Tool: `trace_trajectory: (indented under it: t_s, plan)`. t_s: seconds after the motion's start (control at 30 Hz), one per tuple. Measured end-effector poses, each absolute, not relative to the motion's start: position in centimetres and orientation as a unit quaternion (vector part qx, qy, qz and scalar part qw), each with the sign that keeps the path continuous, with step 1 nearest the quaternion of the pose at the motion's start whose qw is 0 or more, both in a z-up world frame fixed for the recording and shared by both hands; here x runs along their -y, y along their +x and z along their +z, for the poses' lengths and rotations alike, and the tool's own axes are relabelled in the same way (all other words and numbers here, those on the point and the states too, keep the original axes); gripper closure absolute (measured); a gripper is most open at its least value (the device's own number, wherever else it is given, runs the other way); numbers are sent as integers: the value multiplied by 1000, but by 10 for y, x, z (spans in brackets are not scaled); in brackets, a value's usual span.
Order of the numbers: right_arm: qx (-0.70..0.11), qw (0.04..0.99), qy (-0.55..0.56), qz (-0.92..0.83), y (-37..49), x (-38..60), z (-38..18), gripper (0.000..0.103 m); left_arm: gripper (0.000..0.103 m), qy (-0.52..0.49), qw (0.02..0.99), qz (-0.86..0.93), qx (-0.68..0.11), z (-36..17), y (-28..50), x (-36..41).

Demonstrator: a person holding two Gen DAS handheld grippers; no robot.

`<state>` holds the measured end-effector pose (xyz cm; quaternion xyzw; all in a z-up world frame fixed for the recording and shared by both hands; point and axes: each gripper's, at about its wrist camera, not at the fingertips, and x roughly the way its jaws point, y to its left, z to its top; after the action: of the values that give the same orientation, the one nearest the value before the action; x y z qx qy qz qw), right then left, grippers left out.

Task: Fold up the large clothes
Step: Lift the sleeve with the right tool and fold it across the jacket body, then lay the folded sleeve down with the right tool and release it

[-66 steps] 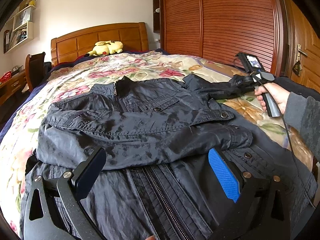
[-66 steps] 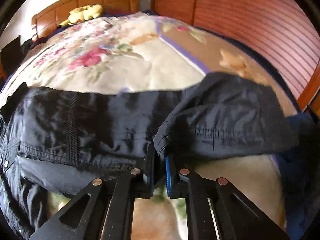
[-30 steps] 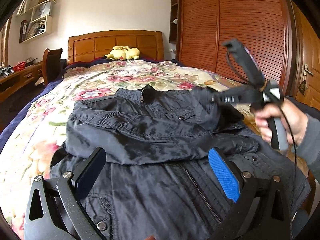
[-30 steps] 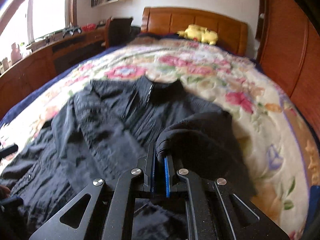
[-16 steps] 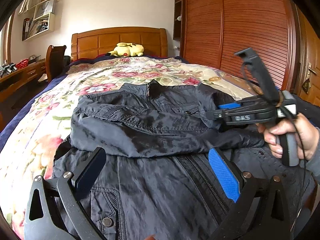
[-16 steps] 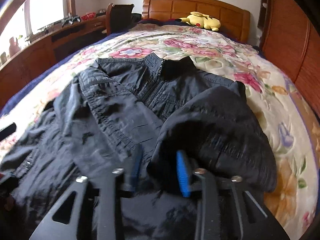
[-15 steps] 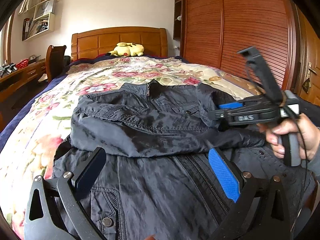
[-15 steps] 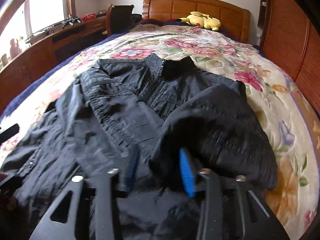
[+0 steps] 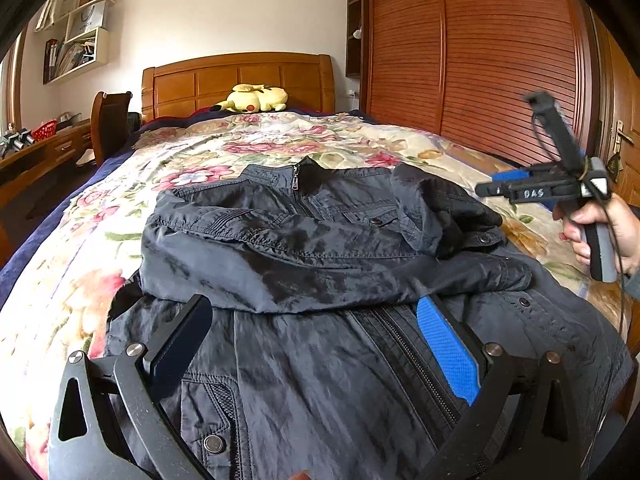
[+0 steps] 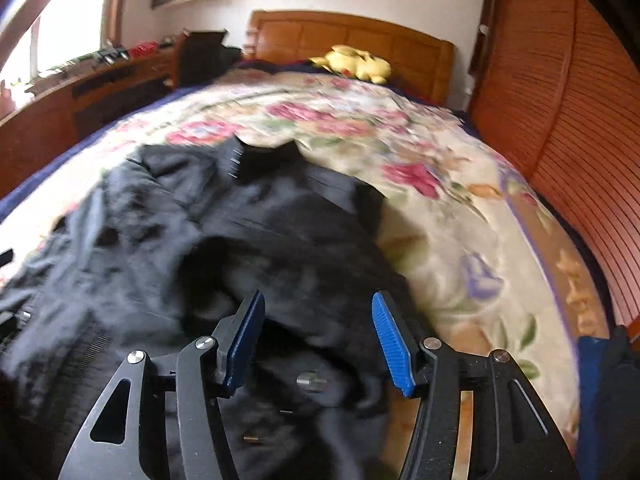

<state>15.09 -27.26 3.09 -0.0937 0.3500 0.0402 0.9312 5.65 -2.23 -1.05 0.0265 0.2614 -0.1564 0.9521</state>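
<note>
The dark jacket (image 9: 320, 264) lies on the floral bedspread (image 9: 120, 208), its near hem cut off. Right claw (image 10: 318, 338) has just spread, releasing the blurred sleeve (image 10: 304, 264); left claw (image 9: 316, 344) gapes empty.

I see dark navy zip jacket (image 9: 304, 264) flat on floral bedspread (image 9: 248, 140), collar toward headboard (image 9: 240, 76), both sleeves folded across chest.

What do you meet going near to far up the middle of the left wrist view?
Left gripper → jacket → floral bedspread → yellow plush toy → wooden headboard.
</note>
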Motion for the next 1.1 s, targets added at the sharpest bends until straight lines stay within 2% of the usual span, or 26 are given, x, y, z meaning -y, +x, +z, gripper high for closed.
trace_trajectory:
  t_s: [0.2,0.33,0.5,0.53,0.6,0.7,0.87,1.1]
  plan:
    - [-405,909,-92,34,171,277,-2,45,0,25,952,-157,-263,-12,57,21]
    - [-410,902,-133,3,183,273,-13,45,0,27,951,-157,-265,-13,57,22]
    - [-417,902,-112,-16,198,282,-20,46,0,26,951,-158,-264,-12,56,21]
    - [-413,904,-105,-17,199,284,-19,49,0,25,951,-158,-264,-12,56,21]
    - [-403,910,-93,-17,196,287,-15,74,0,23,951,-159,-264,-11,56,21]
    - [-374,923,-86,-11,189,283,-2,93,0,22,952,-160,-262,-10,54,20]
    - [-323,940,-108,-6,174,255,21,96,0,17,952,-161,-259,-6,53,15]
    - [-299,948,-111,-7,169,236,38,96,0,12,954,-158,-256,-4,49,6]
